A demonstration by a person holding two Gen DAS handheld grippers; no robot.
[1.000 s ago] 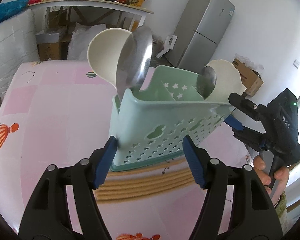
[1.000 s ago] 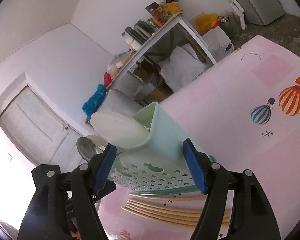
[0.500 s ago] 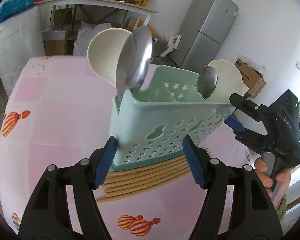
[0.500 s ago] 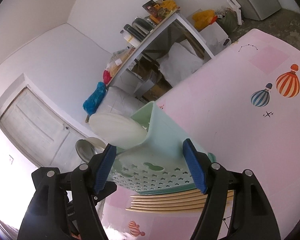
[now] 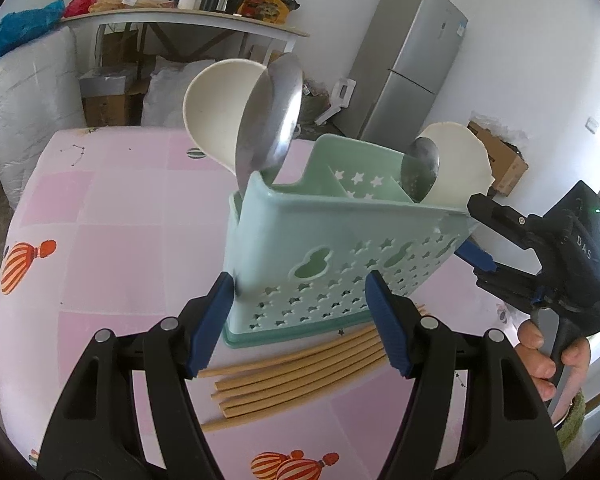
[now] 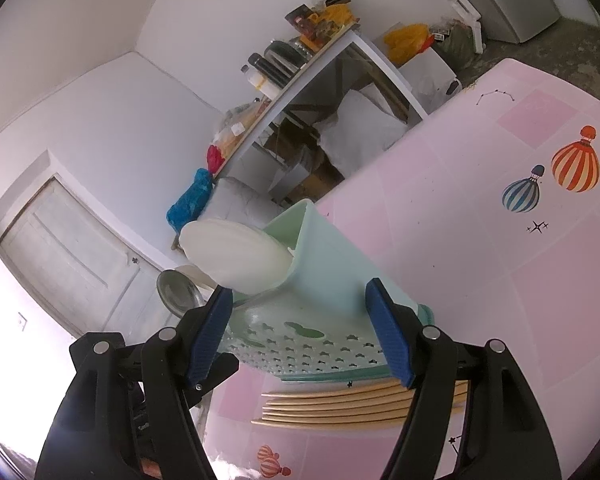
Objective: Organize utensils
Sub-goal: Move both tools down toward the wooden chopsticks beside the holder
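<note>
A mint green utensil caddy [image 5: 324,248] is held tilted above the pink table [image 5: 100,248]. My left gripper [image 5: 300,320] is shut on one end of it. My right gripper [image 6: 300,332] is shut on the other end [image 6: 340,280] and also shows in the left wrist view [image 5: 484,236]. A white ladle [image 5: 216,112] and a steel spoon [image 5: 272,112] stand in one end compartment. A steel spoon [image 5: 420,168] and a white spoon [image 5: 460,164] stand in the other. Several bamboo chopsticks [image 5: 300,376] lie on the table under the caddy, also in the right wrist view [image 6: 340,404].
A shelf table [image 5: 180,20] with bottles and bags stands behind the table, next to a grey fridge [image 5: 412,64]. A cardboard box [image 5: 500,156] sits at the right wall. A white door [image 6: 68,248] shows in the right wrist view.
The caddy has risen off the table with both grippers on it. More of the chopsticks under it now shows.
</note>
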